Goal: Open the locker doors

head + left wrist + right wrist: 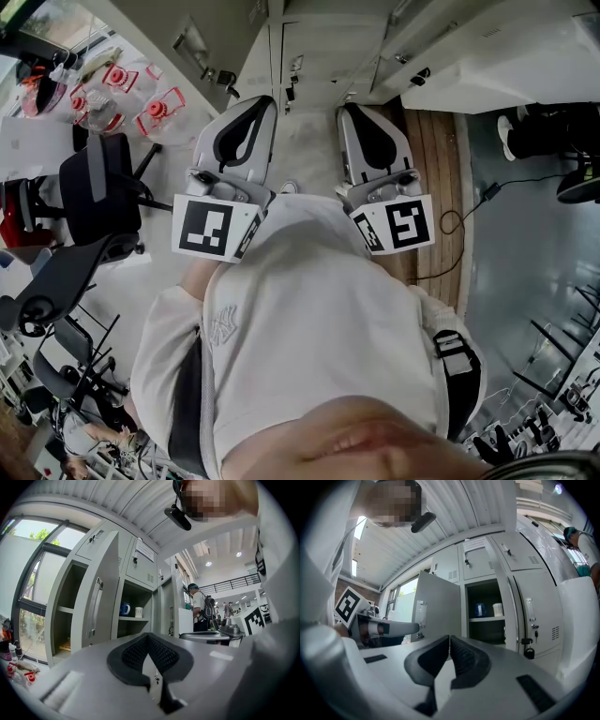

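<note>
Grey metal lockers [319,56] stand ahead of me. In the right gripper view one tall door [438,606] hangs open beside an open compartment holding a blue mug [480,610] and a white cup [498,609]. The door to its right [534,616] is closed, with a padlock [529,653] on it. The left gripper view shows another open door [96,606] and an open shelf bay [65,616] at the left. My left gripper [246,108] and right gripper [361,112] are held level before my chest, short of the lockers. Both are shut with nothing between the pads.
Office chairs [98,187] crowd the floor at my left, with red-and-white items [159,112] beyond them. A wooden strip [441,159] and a cable [469,211] lie at the right. A person [197,613] stands far off in the left gripper view.
</note>
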Tool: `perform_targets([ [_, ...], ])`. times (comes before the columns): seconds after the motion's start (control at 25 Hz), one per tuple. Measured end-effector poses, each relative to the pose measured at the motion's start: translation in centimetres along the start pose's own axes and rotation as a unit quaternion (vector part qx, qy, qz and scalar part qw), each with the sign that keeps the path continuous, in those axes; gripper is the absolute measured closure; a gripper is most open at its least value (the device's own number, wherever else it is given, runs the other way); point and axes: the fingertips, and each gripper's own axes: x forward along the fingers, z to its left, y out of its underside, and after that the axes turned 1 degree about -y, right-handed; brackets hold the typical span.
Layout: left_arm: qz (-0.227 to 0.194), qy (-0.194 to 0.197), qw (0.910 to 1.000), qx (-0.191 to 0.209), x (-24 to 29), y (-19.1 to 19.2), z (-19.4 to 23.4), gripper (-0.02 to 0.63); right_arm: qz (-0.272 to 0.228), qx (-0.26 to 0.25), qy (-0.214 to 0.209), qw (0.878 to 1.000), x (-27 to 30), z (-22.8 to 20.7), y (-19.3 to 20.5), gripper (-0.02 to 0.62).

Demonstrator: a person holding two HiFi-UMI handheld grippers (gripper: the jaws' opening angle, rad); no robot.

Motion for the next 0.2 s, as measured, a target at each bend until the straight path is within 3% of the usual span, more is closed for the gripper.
perform_targets([
  [0.2, 0.0, 0.001, 1.0, 0.001, 0.19, 0.05, -0.11, 0.603, 0.0, -0.001, -0.001, 1.0, 0.05, -0.18, 0.1, 0.578],
])
